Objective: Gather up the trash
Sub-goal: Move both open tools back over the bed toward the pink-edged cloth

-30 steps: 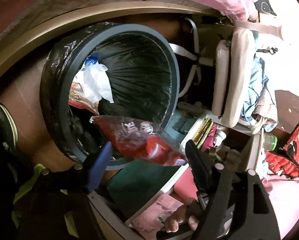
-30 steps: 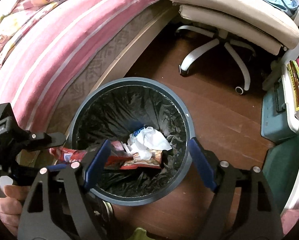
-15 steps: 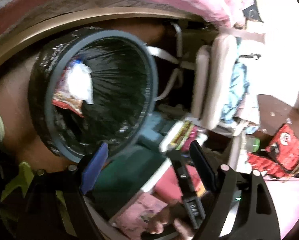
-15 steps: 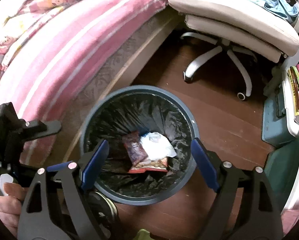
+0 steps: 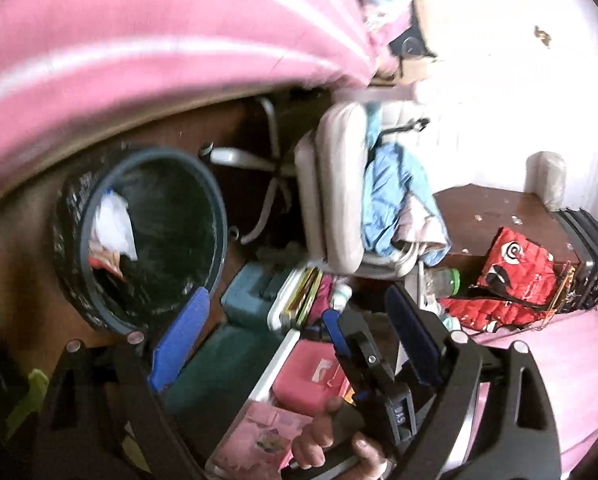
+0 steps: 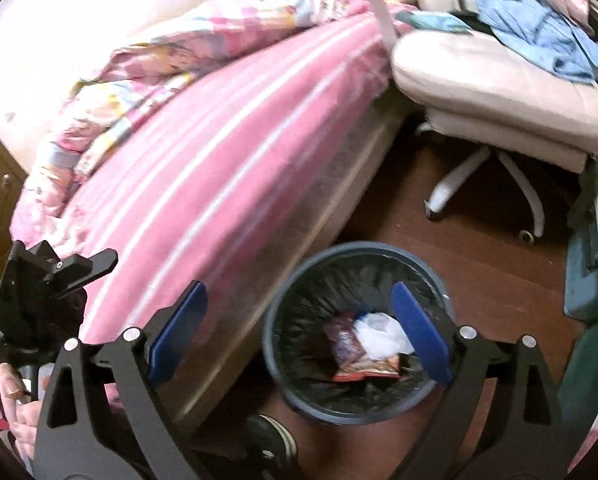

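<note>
Both grippers are empty, so the step in hand looks like the turn between one drop and the next pickup.

In the left wrist view, beyond and to the left of the left gripper's [image 5: 295, 344] fingers, the lined trash bin [image 5: 215, 216] stands on the wooden floor against the bed [image 5: 139, 40], with a white crumpled bag [image 5: 113, 224] and a reddish wrapper [image 5: 105, 260] inside it. These fingers stand wide apart with nothing between them. Straight ahead of them sits an office chair [image 5: 335, 192] heaped with blue clothes [image 5: 391, 192]. Farther right, past the right-hand finger, a red snack bag [image 5: 515, 276] lies on a brown counter [image 5: 491, 208] next to a green-capped bottle [image 5: 443, 280]; I judge that bag the likeliest next piece of trash.

In the right wrist view, the right gripper [image 6: 299, 336] hangs above the floor with its fingers likewise spread and empty. The bed runs off past its left finger, while the bin shows between the fingers and close behind the right one, holding a dark wrapper [image 6: 341, 340], the white bag and an orange-red packet [image 6: 367, 372].

Next, one gripper would need to swing away from the bin toward the counter, line its open fingers across an edge of the snack bag and close. The bag is thin and crinkly, so a pinch on a raised fold should hold better than a flat one. The view is blurred, so finer trash cannot be made out.
</note>
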`<state>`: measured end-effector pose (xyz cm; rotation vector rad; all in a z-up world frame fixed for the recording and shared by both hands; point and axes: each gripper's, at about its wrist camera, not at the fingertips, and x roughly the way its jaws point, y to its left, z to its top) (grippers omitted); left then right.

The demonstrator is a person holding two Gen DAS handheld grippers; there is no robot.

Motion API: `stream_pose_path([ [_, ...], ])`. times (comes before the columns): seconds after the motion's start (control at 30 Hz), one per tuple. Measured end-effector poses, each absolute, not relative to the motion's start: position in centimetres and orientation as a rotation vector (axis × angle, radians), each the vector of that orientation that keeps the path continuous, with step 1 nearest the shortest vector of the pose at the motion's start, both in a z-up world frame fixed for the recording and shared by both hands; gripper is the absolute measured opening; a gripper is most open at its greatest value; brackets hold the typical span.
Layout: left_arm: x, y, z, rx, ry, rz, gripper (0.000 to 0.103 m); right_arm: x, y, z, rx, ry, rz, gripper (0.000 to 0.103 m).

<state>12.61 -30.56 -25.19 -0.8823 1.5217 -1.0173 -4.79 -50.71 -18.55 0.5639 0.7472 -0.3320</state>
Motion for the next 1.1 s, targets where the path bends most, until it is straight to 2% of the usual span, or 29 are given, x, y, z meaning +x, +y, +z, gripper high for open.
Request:
stream_pose_path([
  [0.47,13.7,-19.0,-16.9,-0.883,1.236,-0.957,0.088,0.0,-40.2,-10.3,0.408,0.682,-0.080,0.092],
  [0.77,15.6,-10.2,-11.4,-0.784,1.031,-0.769,0.088,4.8,-32.3,-7.1,0.308,0.671,0.063,0.092],
  [1.1,18.6,0.0,-11.2,-0.783,0.957,-0.522,0.088,11.1,-26.2,-6.3,0.240,0.707,0.166,0.092],
])
